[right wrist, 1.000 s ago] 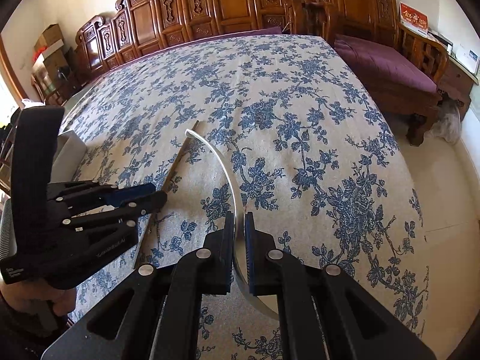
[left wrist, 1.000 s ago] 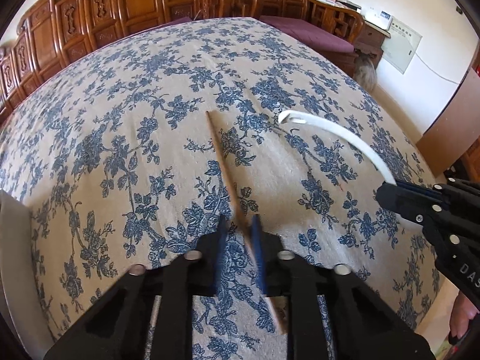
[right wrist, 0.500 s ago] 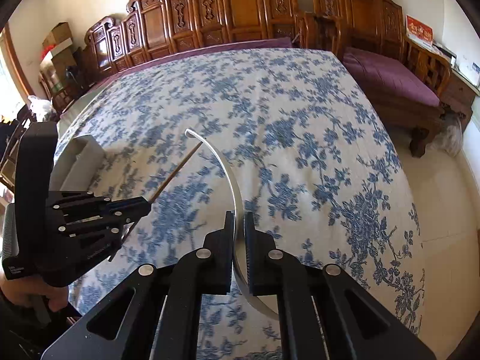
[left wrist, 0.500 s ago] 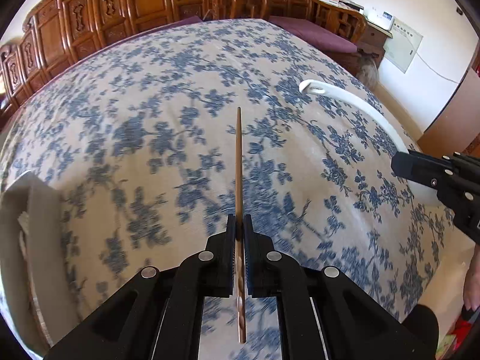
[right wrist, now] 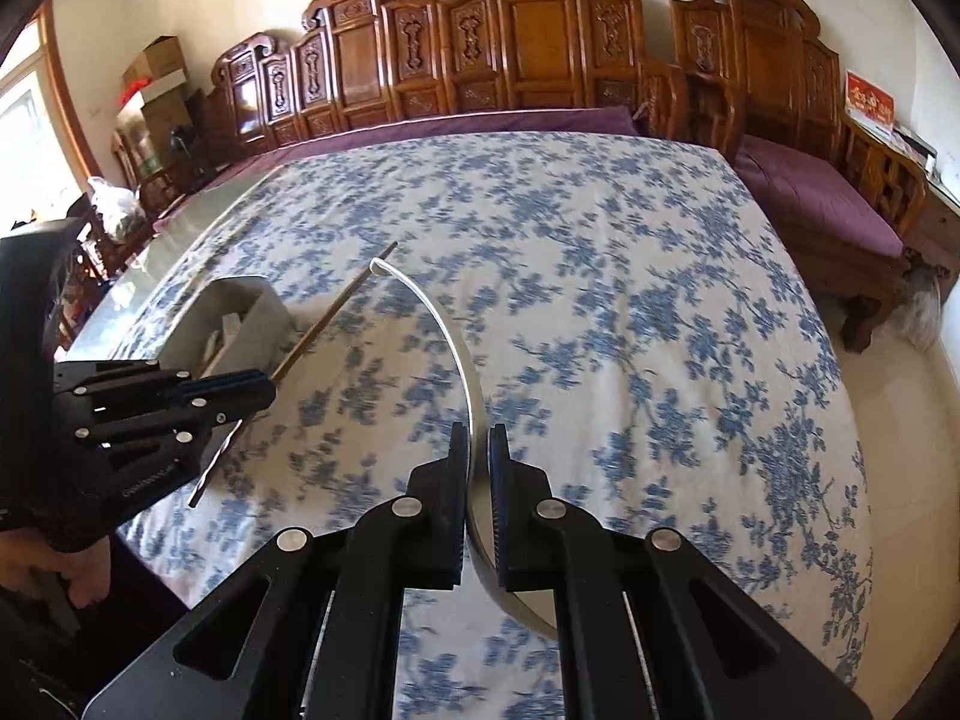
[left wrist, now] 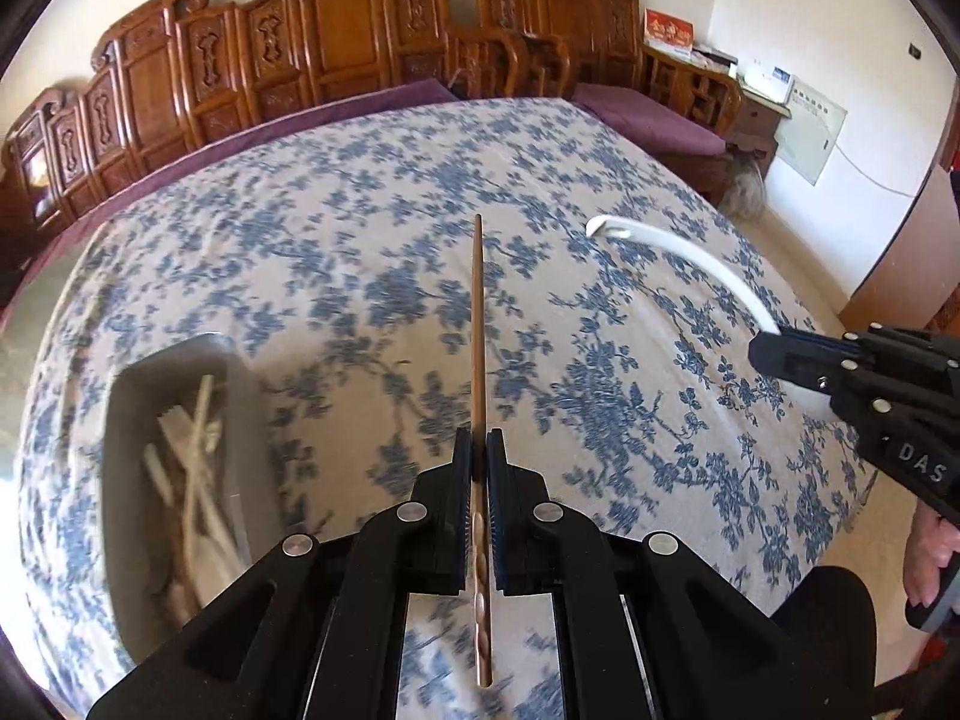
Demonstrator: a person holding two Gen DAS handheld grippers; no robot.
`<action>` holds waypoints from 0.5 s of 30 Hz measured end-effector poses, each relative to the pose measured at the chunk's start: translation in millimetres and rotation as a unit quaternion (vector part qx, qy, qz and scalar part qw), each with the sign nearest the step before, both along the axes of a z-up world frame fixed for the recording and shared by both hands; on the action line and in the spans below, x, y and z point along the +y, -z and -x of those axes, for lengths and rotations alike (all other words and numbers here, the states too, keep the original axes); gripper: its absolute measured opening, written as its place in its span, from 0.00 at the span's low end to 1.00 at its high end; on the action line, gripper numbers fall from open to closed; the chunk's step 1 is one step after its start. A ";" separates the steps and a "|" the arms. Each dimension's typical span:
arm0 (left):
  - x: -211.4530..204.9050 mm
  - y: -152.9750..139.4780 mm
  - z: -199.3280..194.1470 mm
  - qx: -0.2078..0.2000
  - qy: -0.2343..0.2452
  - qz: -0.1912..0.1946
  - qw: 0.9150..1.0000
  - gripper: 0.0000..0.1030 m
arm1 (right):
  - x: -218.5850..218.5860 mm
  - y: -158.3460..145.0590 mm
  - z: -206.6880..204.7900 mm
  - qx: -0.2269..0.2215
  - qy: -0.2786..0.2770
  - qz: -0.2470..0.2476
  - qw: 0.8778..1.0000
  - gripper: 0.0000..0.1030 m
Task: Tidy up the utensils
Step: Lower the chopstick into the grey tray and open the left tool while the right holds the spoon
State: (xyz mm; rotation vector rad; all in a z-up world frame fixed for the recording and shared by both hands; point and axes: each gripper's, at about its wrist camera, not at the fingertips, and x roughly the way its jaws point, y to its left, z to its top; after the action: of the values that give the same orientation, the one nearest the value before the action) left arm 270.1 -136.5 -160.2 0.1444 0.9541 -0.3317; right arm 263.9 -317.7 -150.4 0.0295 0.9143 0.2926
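Holding chopstick point(left wrist: 478, 324) clamped in left hand-held gripper point(left wrist: 478, 468), axis forward; box point(left wrist: 174, 468) lying left, nearer; right hand-held gripper point(right wrist: 478, 468) pinching spoon point(right wrist: 444, 324).

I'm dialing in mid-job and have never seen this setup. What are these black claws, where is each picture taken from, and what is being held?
No robot here: a person holds a two-finger gripper in each hand, with a fisheye camera looking along each one's fingers. In the left wrist view, the left gripper is shut on a brown chopstick. In the right wrist view, the right gripper is shut on a white utensil, which looks curved through the lens. Both are held above the floral tablecloth. On the left sits a grey container already holding blurred pale utensils.
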 end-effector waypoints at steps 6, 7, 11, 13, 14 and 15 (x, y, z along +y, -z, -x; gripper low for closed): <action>29.3 -10.9 4.7 -0.011 -0.011 0.004 1.000 0.04 | 26.2 0.2 3.6 0.001 -0.014 -0.003 1.000 0.08; 35.3 -12.6 5.1 -0.013 -0.014 0.005 1.000 0.04 | 29.7 0.7 3.7 0.001 -0.015 -0.003 1.000 0.08; 56.1 -17.3 6.2 -0.019 -0.022 0.007 1.000 0.04 | 43.3 2.5 3.6 0.003 -0.022 -0.002 1.000 0.08; 68.9 -18.8 5.8 -0.022 -0.028 0.008 0.999 0.04 | 49.4 2.9 4.1 0.003 -0.026 -0.003 1.000 0.08; 75.8 -18.7 5.2 -0.023 -0.031 0.009 0.999 0.04 | 52.8 3.2 4.0 0.004 -0.028 -0.002 1.000 0.08; 81.0 -18.7 4.8 -0.023 -0.034 0.009 0.999 0.04 | 56.6 4.0 3.6 0.003 -0.031 -0.003 1.000 0.08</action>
State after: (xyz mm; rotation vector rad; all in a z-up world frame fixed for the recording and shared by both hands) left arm 265.3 -55.5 -141.5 0.1020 0.9084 -0.2742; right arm 260.3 -261.1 -154.3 0.0077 0.9223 0.3523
